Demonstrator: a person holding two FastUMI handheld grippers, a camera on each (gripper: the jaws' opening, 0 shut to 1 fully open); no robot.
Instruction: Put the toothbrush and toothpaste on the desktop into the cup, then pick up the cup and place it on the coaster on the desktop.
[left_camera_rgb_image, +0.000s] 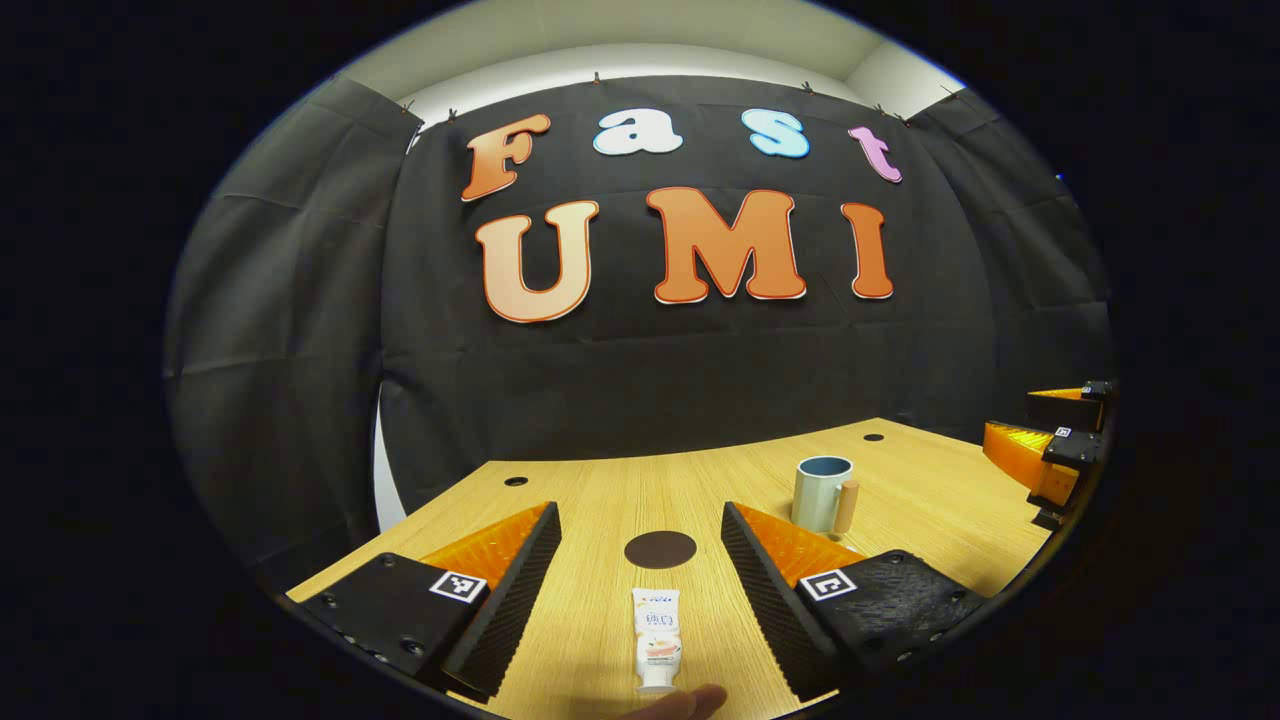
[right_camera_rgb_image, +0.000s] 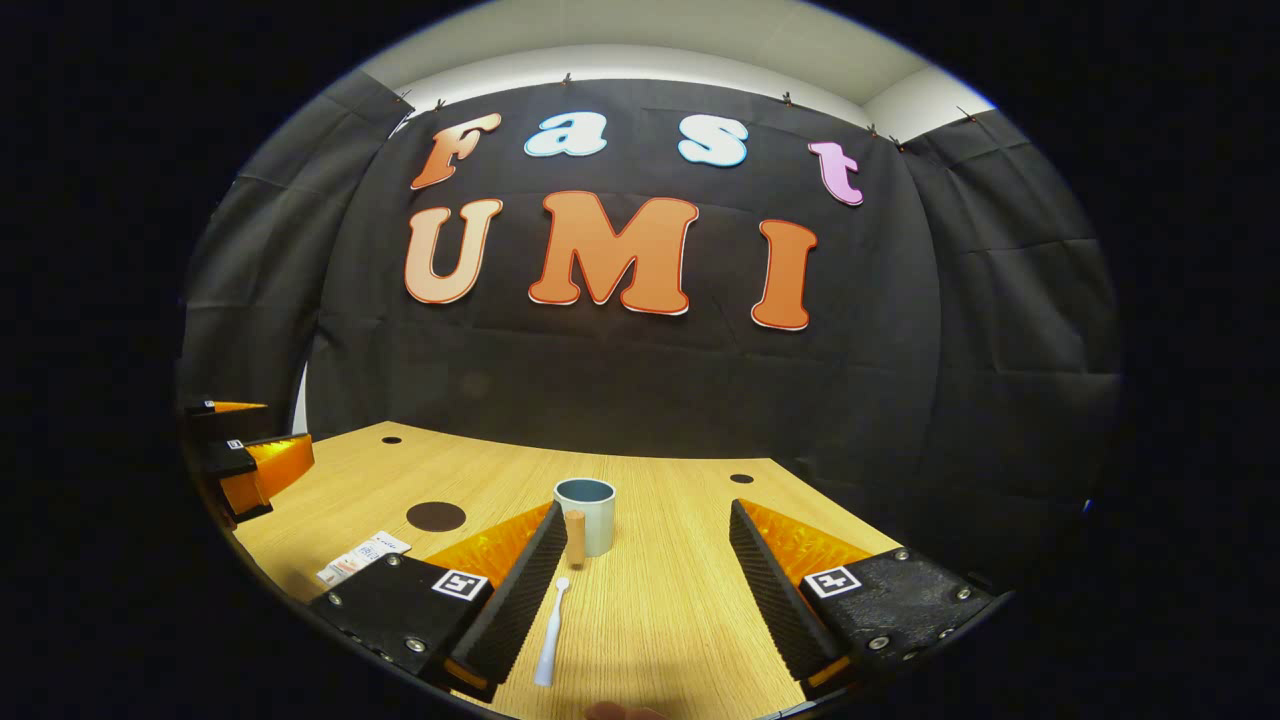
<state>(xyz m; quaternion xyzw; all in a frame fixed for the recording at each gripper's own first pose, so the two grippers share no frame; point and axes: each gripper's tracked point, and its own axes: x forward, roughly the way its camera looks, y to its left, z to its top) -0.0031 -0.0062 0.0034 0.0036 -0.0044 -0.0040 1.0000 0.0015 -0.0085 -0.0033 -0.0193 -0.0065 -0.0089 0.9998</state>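
Both grippers are spread over the worktop (left_camera_rgb_image: 600, 490): left gripper (left_camera_rgb_image: 640, 560) around the toothpaste (left_camera_rgb_image: 657, 640), right gripper (right_camera_rgb_image: 645, 570) with toothbrush (right_camera_rgb_image: 550, 635) at 7 o'clock, cup (right_camera_rgb_image: 588, 515) at 12.

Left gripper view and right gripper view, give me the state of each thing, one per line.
Left gripper: open, toothpaste between its fingers.
Right gripper: open, holding nothing.
Toothpaste: lying flat on the desktop.
Toothbrush: lying flat.
Cup: upright, looks empty.
Coaster: bare.
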